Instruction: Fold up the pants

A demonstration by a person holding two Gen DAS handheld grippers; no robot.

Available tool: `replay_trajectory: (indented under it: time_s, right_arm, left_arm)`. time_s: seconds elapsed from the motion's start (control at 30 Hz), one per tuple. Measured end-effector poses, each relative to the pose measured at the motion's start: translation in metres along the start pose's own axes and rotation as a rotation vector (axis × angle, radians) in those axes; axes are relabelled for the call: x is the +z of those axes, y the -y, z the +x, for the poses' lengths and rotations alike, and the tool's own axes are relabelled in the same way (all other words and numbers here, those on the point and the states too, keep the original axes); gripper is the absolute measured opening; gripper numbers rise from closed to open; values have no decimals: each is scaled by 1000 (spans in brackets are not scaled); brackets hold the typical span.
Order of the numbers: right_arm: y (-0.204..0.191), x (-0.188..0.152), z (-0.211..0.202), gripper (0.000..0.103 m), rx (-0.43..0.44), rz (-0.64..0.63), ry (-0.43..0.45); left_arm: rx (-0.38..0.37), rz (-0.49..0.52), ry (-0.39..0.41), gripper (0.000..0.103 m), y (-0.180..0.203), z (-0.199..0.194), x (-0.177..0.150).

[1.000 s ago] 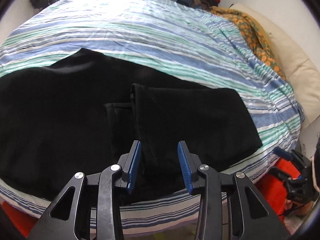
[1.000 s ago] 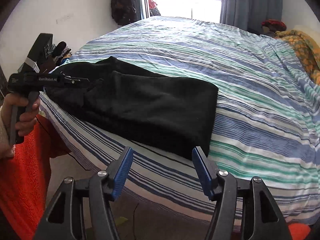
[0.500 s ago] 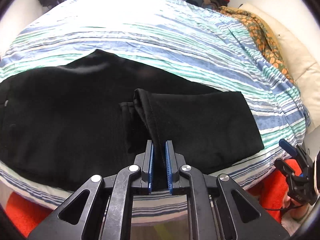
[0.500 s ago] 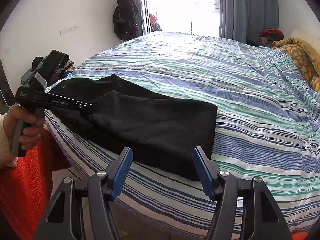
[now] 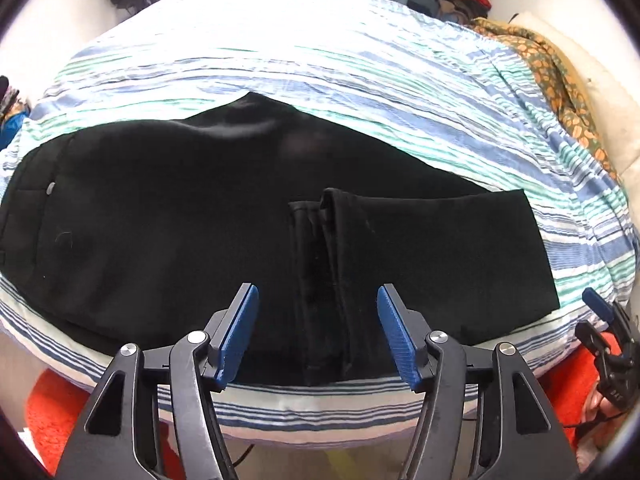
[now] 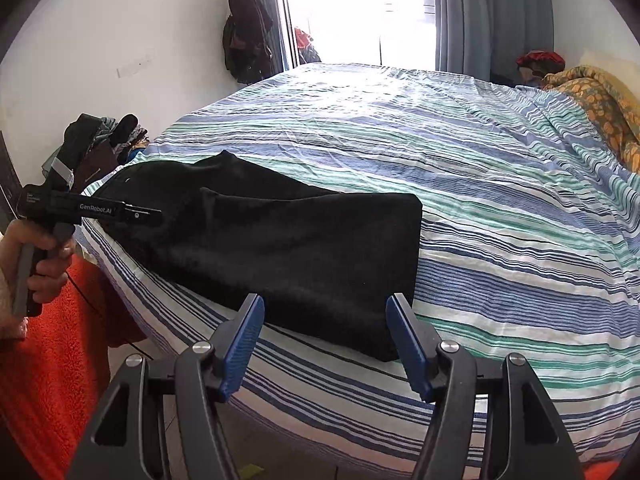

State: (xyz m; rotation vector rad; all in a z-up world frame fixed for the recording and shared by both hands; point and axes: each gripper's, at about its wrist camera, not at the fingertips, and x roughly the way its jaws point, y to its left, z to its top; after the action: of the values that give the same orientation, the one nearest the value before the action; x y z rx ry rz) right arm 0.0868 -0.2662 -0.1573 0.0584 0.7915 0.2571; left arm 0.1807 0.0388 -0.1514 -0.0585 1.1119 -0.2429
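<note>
Black pants [image 5: 160, 220] lie folded lengthwise along the near edge of the striped bed [image 5: 360, 80], the legs doubled back so their hems [image 5: 320, 260] rest on top. My left gripper [image 5: 317, 292] hovers just over those hems. Its jaws are opening, and the blue pads [image 5: 240, 328] stand apart from the cloth and grip nothing. In the right wrist view the pants [image 6: 300, 248] show their folded end. My right gripper [image 6: 325, 300] stands open in front of that end, off the bed's edge, with nothing in it. A hand holds the left gripper [image 6: 136, 213] at the far left.
An orange patterned blanket [image 5: 560, 92] and a pillow [image 5: 600, 80] lie on the bed's right side. Red-orange fabric [image 6: 48, 360] lies below the bed edge. A pile of clothes [image 6: 104, 140] sits beyond the bed's left corner, and dark garments [image 6: 246, 32] hang by the window.
The left gripper closed on the leg hems half a second ago, then opened and let them go; they now lie on the pants. The right gripper stayed open and tilted up slightly.
</note>
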Motion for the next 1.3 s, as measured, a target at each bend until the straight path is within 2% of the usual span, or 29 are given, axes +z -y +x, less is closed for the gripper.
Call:
replay_trajectory:
  time_s: [0.07,0.13,0.23,0.3,0.37,0.4,0.43,0.5,0.6,0.7,0.8,0.93,1.1,1.3]
  right_arm:
    - [3,0,2,64,6,17,-7]
    - [4,0,3,64,6,24,-10]
    - [3,-2,3,64,1,20,-12]
    - [4,-2,3,64,-1,19,-16]
    - [6,-1,4,64,1,25,-16]
    - [7,-1,3,64,2,29,-13]
    - [8,-1,3,64,3,35,-11]
    - [11,0,3,64,5,51,-7]
    - [18,0,3,64,10,82,-5]
    - [23,0,1,64,7,106,0]
    - [26,1,0,64,0,123,4]
    - [29,0,0,64,-7,137,4]
    - [28,-2,4,64,-8,142,-18]
    - [26,-5,15,64,2,132,-63]
  left_arm:
    - [-24,-6,-72,59,0,21,7]
    - [-52,5,-136,59,2,41,10]
    - [-43,40,-129,72,8,51,14]
    - [-36,63,-131,72,14,54,17]
    - [-3,99,-122,52,21,56,18]
    - [26,114,-119,29,23,56,20]
    - [41,119,-114,17,25,54,22]
    - [49,125,-91,9,29,47,25]
    - [66,170,-21,7,43,28,30]
    - [48,184,44,7,50,12,44]
    - [52,199,84,7,55,2,51]
    - [74,195,70,7,42,13,56]
    - [108,173,26,7,10,46,45]
    - [83,124,34,8,3,53,35]
